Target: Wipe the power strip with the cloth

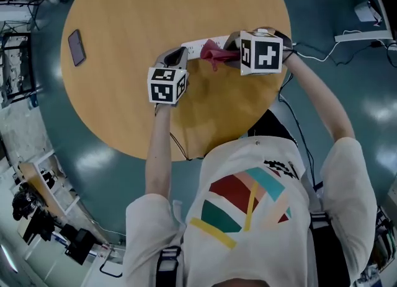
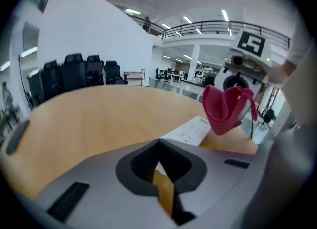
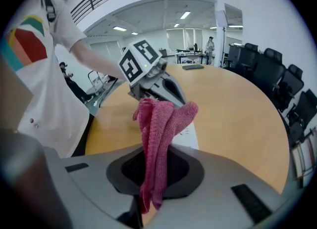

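Pinching the pink cloth in my right gripper, I see it bunched over the white power strip on the table. My left gripper is closed, empty, beside the strip (contact unclear). Unsteadied, I reckon the strip could skid under the wipe.

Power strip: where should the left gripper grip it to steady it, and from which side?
Probably the bare end of the power strip beside the left gripper, pinched across its narrow width from above: it lies flat on the table, and the cloth in the right gripper hangs over its farther part. The left gripper's jaws are shut.
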{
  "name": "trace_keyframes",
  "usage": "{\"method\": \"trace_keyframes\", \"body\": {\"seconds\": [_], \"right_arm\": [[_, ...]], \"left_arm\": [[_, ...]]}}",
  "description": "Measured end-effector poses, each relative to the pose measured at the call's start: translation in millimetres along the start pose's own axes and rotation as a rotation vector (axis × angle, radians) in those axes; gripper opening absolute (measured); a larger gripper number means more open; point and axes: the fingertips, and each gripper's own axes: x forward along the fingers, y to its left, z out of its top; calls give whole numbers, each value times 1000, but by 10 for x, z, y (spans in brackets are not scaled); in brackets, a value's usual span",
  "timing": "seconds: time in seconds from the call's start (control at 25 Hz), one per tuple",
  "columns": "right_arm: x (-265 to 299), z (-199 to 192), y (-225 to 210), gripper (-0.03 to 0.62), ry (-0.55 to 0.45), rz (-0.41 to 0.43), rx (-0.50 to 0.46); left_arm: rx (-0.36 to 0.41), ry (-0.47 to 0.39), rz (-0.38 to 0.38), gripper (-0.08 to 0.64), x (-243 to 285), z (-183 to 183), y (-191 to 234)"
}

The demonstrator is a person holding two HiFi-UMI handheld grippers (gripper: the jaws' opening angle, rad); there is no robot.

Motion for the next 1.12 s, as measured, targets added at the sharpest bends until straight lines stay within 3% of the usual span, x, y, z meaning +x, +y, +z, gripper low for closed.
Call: {"method": "trace_keyframes", "body": {"seconds": [0.04, 0.12, 0.28, 0.4, 0.6, 0.8, 1.0, 1.12], "right_arm": [[87, 64, 47, 39, 13, -22, -33], [241, 180, 67, 40, 32, -98, -76], [485, 384, -3, 38, 51, -360, -91], [713, 386, -36, 40, 150, -503, -151], [889, 370, -52, 38, 304, -645, -323], [1044, 446, -78, 39, 374, -680, -402], [1216, 566, -100, 40, 384, -689, -407], [1220, 596, -145, 39, 376, -696, -399]], "left_arm": [[49, -20, 29, 41, -22, 46, 45], [129, -61, 15, 41, -37, 150, 41], [273, -44, -100, 41, 36, 165, -37], [364, 19, -189, 41, 86, 2, 10], [378, 20, -305, 41, 42, -77, -22], [381, 21, -310, 41, 55, -86, -86], [334, 18, -321, 41, 38, -88, -73], [349, 2, -310, 41, 32, -71, -66]]}}
